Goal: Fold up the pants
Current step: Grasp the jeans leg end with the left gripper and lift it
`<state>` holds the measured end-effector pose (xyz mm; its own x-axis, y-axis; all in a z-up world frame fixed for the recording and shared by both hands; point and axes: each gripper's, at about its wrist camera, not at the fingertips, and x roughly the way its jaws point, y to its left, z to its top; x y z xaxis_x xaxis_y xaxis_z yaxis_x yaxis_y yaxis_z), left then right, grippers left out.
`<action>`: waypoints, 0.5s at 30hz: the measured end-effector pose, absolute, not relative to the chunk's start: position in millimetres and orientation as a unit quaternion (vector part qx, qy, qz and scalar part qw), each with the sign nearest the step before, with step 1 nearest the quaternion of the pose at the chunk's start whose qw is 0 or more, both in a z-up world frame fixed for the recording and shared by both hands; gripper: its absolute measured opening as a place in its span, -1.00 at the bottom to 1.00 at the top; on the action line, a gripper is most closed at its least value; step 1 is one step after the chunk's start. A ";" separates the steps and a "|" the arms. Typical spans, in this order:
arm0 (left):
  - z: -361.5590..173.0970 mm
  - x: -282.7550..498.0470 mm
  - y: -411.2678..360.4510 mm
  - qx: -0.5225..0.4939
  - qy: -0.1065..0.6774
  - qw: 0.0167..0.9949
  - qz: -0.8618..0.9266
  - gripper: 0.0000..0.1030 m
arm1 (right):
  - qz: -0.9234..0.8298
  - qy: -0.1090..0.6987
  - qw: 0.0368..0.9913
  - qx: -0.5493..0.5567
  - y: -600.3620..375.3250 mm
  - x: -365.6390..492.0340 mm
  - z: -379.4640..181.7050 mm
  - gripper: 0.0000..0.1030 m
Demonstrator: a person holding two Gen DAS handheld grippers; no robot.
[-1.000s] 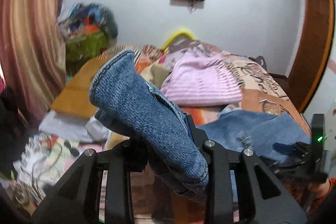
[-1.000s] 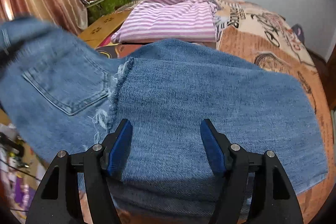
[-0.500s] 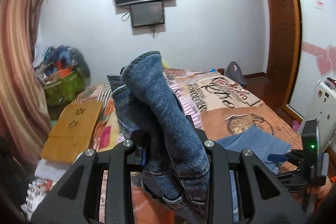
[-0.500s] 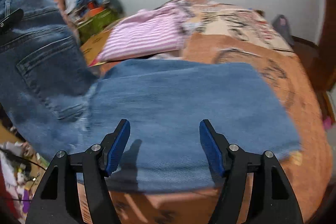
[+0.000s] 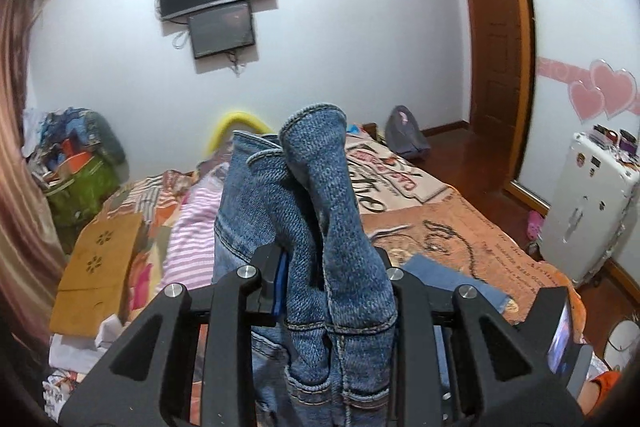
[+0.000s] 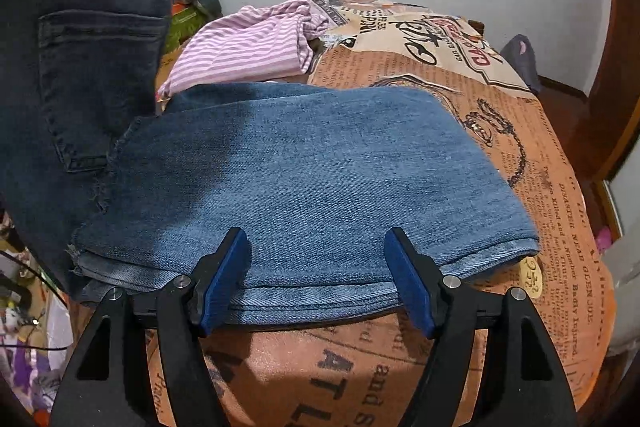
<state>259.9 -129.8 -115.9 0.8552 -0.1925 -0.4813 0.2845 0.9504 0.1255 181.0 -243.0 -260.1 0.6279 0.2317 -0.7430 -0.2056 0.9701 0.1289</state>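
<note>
Pants bunch upright at frame centre between the left gripper, whose jaws are closing on the denim waist; a second ago that bundle leaned upper left. The right gripper is opening, spread over the folded legs on the bedspread, which has slid into view beneath.

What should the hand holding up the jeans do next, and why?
Probably carry the lifted end across and lay it over the flat part. The left gripper is closing on the bunched waistband of the jeans, held up off the bed, while the legs lie folded flat there. The right gripper is opening over the near edge, nothing pinched.
</note>
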 end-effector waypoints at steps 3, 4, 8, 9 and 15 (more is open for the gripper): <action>-125.0 267.8 -152.4 0.101 0.256 0.951 -0.144 -0.49 | 0.126 0.410 0.903 0.022 -245.3 181.1 -260.7 0.35; -128.0 270.3 -158.5 0.102 0.262 0.948 -0.149 -0.49 | 0.130 0.408 0.903 0.032 -247.9 180.3 -259.2 0.35; -143.9 276.9 -188.6 0.120 0.284 0.935 -0.173 -0.49 | 0.141 0.399 0.902 0.087 -268.8 174.7 -251.3 0.31; -150.4 279.1 -198.5 0.129 0.290 0.931 -0.182 -0.49 | 0.134 0.394 0.904 0.099 -278.5 170.2 -247.8 0.31; -186.3 284.6 -237.3 0.164 0.326 0.906 -0.216 -0.49 | 0.070 0.377 0.916 0.121 -325.7 145.2 -236.3 0.31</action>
